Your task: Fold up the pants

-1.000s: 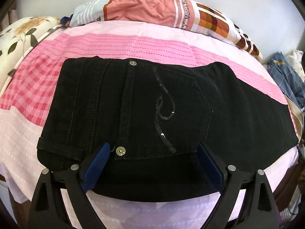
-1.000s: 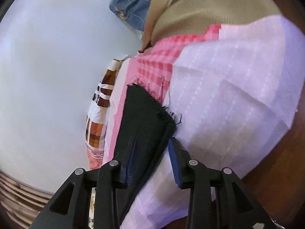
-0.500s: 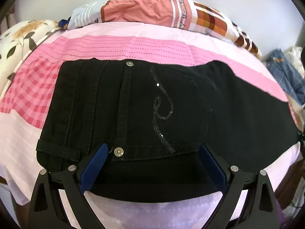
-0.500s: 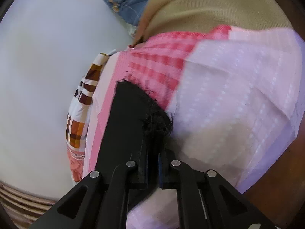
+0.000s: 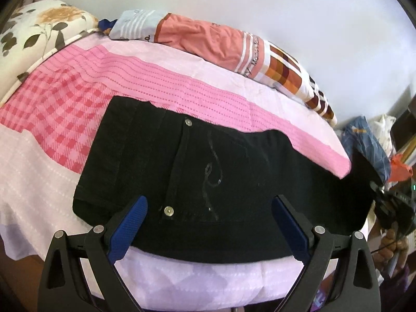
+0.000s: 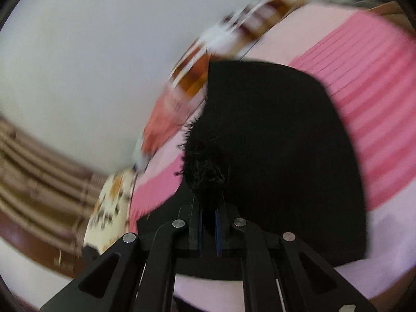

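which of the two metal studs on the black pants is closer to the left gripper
The lower stud, just beside the left gripper's left blue pad; the other stud sits up at the pants' far edge.

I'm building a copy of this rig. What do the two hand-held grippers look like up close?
Both match. The left hand-held gripper has matte black angular fingers with triangular cut-outs, round silver pivot screws, and ribbed blue pads on the inner faces. The right hand-held gripper shows the same black linkage, silver screws and thin blue pad edges. No cables, markings or sleeves are visible.
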Demonstrator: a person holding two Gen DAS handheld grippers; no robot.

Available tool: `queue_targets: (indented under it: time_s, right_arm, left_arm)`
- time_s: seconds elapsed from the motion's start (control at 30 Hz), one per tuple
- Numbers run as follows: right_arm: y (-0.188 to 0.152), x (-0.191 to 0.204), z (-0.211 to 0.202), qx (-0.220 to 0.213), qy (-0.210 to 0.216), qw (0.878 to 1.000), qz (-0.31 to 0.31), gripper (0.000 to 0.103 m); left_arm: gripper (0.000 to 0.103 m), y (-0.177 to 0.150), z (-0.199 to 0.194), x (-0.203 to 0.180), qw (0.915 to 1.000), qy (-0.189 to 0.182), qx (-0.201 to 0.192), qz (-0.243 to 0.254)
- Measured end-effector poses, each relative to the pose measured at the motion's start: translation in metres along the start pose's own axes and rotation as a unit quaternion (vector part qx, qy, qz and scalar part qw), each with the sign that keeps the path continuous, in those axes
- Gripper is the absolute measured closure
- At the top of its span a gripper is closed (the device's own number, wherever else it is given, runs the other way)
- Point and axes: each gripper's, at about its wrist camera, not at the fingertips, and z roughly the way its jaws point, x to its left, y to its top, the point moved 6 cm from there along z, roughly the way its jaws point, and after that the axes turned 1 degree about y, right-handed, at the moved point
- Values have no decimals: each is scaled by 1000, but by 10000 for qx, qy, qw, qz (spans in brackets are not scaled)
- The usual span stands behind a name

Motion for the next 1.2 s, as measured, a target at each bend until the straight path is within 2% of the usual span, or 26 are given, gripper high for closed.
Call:
queue_targets:
  time_s: [0.13,0.27,0.4,0.67,0.8,0.9,0.93,0.97,1.0,1.03,1.1,1.17,1.2]
  right_arm:
    - [-53,22,77,942,-149,9950,-301,95]
    - [-98,18,111,1413,-445,9873,-575,94]
    - [-105,18,107,1383,-359,9880,-595,94]
    - [-108,29,113,1404,-525,9819,-1160,94]
    - [-110,28,112,1442,-419,9811,-1223,90]
    - [-113,34,110,1561,-125,9796,-1262,81]
    - [-114,37,107,1696,296,9788,-1113,77]
    - [-115,39,106,1803,591,9768,-989,77]
    - [-117,41,103,2022,1063,9706,-756,77]
    - [-115,40,99,2099,1264,9675,-630,77]
    - [-103,33,89,1848,1285,9727,-567,76]
    - [-84,19,75,1509,1479,9773,-157,76]
    - [-70,8,68,1253,1428,9818,46,76]
  left_arm:
    - [7,-13,6,-4,9998,-9,180,110]
    - [7,-19,9,-9,9994,-15,271,228]
    - [7,-22,15,-11,9989,-44,413,215]
    - [7,-25,34,-26,9974,-155,653,247]
    - [7,-30,42,-34,9961,-175,782,359]
    - [7,-33,46,-38,9951,-138,860,471]
    - [7,-33,47,-39,9949,-120,872,500]
    - [7,-32,47,-39,9948,-122,879,506]
    - [7,-32,47,-39,9947,-129,888,500]
    - [7,-32,46,-39,9947,-137,891,485]
    - [7,-31,48,-38,9948,-138,894,467]
    - [7,-29,49,-38,9947,-127,911,464]
    - [7,-28,50,-39,9946,-126,921,459]
